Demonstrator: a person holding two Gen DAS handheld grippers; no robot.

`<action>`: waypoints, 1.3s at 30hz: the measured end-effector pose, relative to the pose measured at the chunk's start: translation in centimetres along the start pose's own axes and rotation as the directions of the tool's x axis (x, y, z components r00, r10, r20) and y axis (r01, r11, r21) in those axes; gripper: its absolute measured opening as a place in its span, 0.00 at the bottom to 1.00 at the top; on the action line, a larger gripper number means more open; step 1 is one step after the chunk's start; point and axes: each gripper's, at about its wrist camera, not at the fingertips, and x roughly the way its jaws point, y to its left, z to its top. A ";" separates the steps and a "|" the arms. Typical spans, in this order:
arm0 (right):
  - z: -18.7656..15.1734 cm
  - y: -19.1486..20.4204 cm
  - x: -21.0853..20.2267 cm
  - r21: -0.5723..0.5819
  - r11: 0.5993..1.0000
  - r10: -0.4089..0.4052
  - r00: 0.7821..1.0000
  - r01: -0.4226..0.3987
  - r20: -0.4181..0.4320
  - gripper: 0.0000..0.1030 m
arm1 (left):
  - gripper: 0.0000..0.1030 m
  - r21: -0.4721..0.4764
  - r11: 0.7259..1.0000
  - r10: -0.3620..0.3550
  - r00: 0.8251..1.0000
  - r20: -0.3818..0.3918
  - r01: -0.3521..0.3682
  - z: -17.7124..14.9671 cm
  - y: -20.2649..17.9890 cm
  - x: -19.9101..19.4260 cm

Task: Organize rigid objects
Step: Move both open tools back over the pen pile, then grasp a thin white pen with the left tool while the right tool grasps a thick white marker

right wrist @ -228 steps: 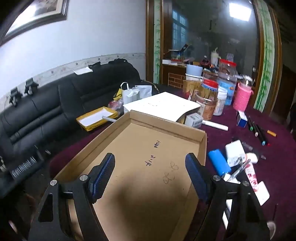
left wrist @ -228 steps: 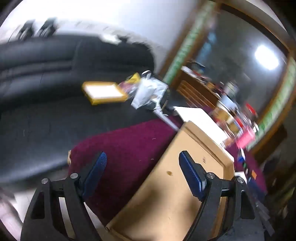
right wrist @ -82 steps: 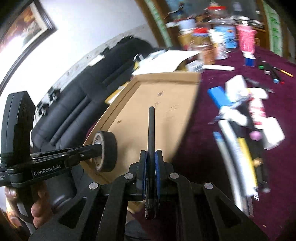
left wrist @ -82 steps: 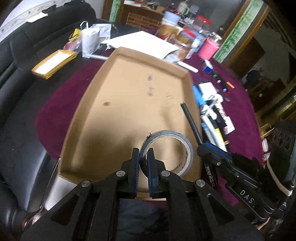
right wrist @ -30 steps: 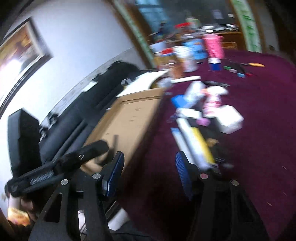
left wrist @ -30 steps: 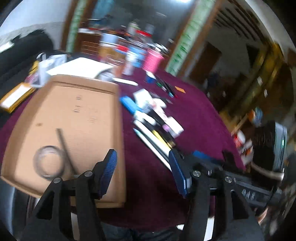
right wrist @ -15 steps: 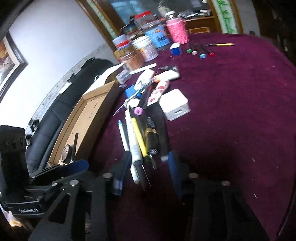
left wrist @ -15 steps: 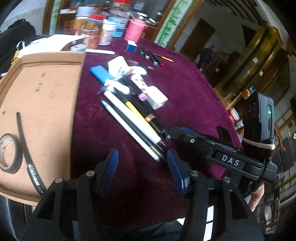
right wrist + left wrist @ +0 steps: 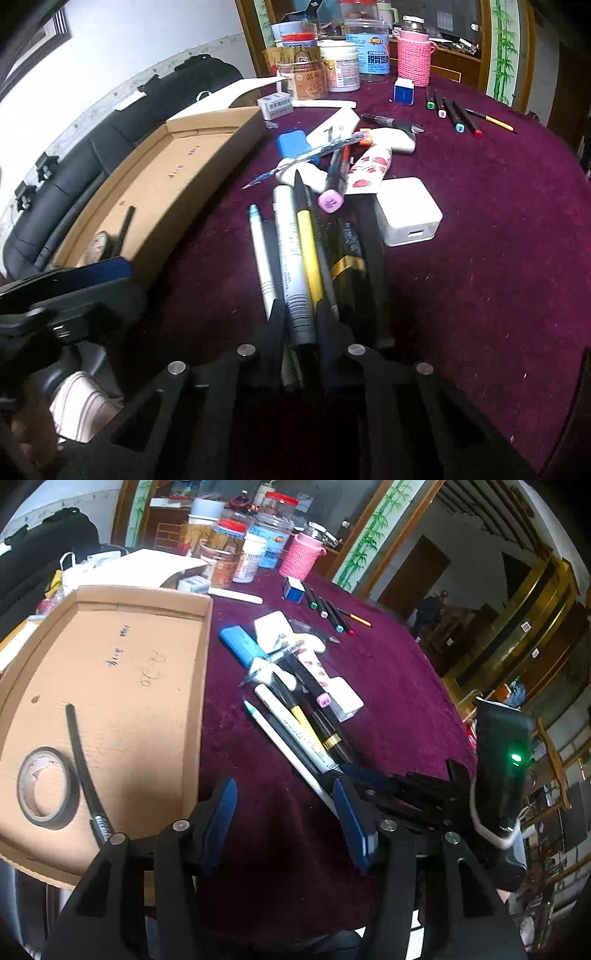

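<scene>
Closing our right claw (image 9: 301, 314) on the long white barcoded marker (image 9: 291, 254) for the shallow cardboard tray (image 9: 201, 657); left claw (image 9: 284, 812) hangs wide, empty.

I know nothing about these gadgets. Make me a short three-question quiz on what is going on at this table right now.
1. True or false: the cardboard tray already holds a roll of tape and a black stick.
2. Which tool is closed around something: A) the left tool, or B) the right tool?
3. Fill in: the white marker lies directly beside a ______ pen on the cloth.

Key
1. True; both lie at the tray's near end.
2. B; its fingers pinch the white marker's near end, while the left tool hangs open above the purple cloth.
3. yellow
</scene>
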 end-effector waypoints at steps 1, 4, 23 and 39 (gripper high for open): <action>-0.3 -0.1 -0.4 0.009 1.000 0.001 1.000 -0.001 0.007 0.13 | 0.52 0.005 1.000 0.000 1.000 -0.007 0.000 0.0 -0.2 0.2; -1.1 -1.0 -1.7 0.042 0.999 0.026 0.999 -0.027 0.027 0.13 | 0.48 0.020 1.000 0.012 1.000 -0.026 -0.011 -0.1 -0.6 0.9; -4.1 -3.2 -3.8 0.060 0.997 0.041 0.998 -0.043 0.041 0.14 | 0.16 -0.019 0.996 0.073 0.957 -0.281 -0.082 1.3 -3.2 8.4; -4.1 -3.1 -3.4 -0.011 1.000 0.022 0.999 -0.021 0.038 0.14 | 0.05 -0.031 0.999 0.023 0.935 -0.355 -0.036 1.7 -1.5 7.2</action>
